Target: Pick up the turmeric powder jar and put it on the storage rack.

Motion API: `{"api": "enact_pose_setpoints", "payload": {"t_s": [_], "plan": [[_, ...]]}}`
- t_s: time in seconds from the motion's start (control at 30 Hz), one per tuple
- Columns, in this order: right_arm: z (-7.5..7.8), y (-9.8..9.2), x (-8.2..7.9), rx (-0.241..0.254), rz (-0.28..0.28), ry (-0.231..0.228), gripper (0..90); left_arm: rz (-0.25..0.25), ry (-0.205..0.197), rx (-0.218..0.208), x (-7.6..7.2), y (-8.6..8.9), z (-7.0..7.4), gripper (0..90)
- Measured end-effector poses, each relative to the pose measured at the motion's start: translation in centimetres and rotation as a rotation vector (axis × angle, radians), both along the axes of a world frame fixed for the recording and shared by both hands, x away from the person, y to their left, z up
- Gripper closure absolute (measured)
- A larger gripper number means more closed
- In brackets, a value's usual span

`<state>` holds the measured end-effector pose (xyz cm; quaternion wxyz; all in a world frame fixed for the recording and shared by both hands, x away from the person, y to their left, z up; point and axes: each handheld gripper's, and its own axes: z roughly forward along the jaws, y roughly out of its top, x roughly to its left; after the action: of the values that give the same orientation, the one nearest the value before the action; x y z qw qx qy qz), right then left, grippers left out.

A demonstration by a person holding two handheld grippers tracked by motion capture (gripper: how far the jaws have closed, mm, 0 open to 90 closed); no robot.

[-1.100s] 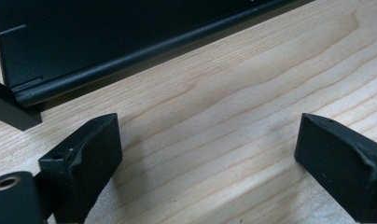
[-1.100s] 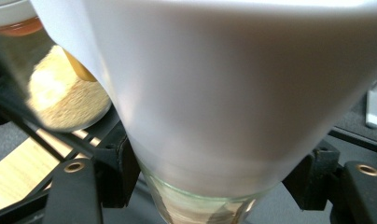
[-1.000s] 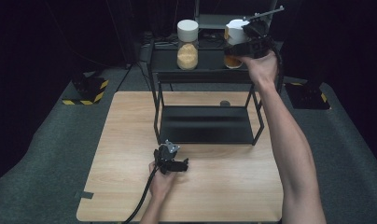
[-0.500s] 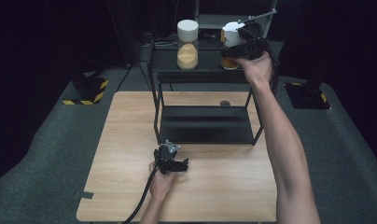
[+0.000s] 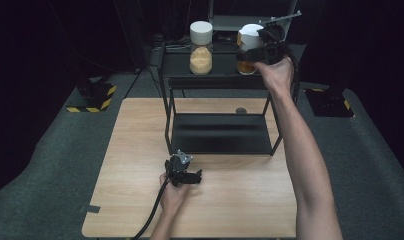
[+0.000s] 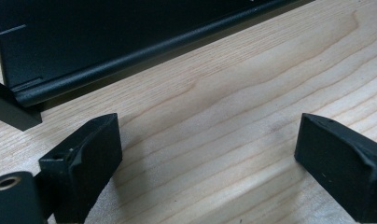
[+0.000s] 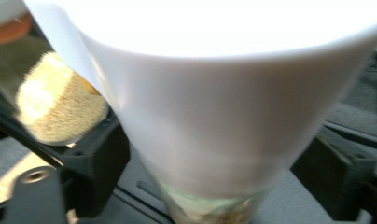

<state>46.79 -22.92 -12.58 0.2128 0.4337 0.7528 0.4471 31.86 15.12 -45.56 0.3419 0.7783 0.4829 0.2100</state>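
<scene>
The far-right jar (image 5: pixel 248 50) has a white lid over amber contents; the jar (image 5: pixel 201 48) to its left is white-lidded over pale tan grain. The rack (image 5: pixel 217 82) and both grippers are black. The table (image 5: pixel 140 150) is light wood, and the floor mat (image 5: pixel 40 150) dark grey.

A wooden table (image 5: pixel 140 200) carries a black rack (image 5: pixel 217 135); two jars (image 5: pixel 201 47) stand on its top shelf.

Bare forearms, no sleeves; each hand carries a black gripper: left gripper (image 5: pixel 186 175) with grey three-cornered plate and trailing black cable, right gripper (image 5: pixel 255 52) black too
</scene>
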Motion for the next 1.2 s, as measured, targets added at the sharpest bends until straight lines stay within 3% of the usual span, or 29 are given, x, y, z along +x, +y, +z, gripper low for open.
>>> {"api": "enact_pose_setpoints", "payload": {"t_s": [0.1, 0.3, 0.6, 1.2], "plan": [[-0.5, -0.7, -0.3, 0.032, 0.012, -0.005, 9.6, 0.000, 0.000, 0.000, 0.0, 0.0, 0.0, 7.3], [-0.8, -1.6, -1.2, 0.033, 0.029, -0.011, 7.4, 0.000, 0.000, 0.000, 0.0, 0.0, 0.0, 7.4], [-1.8, -3.3, -3.1, 0.075, 0.054, -0.045, 6.4, 0.000, -0.001, 0.000, 0.0, 0.0, 0.0, 7.3], [-2.7, -5.7, -5.6, 0.067, 0.083, -0.071, 6.4, 0.001, -0.001, 0.000, 0.0, 0.0, 0.0, 7.3]]}}
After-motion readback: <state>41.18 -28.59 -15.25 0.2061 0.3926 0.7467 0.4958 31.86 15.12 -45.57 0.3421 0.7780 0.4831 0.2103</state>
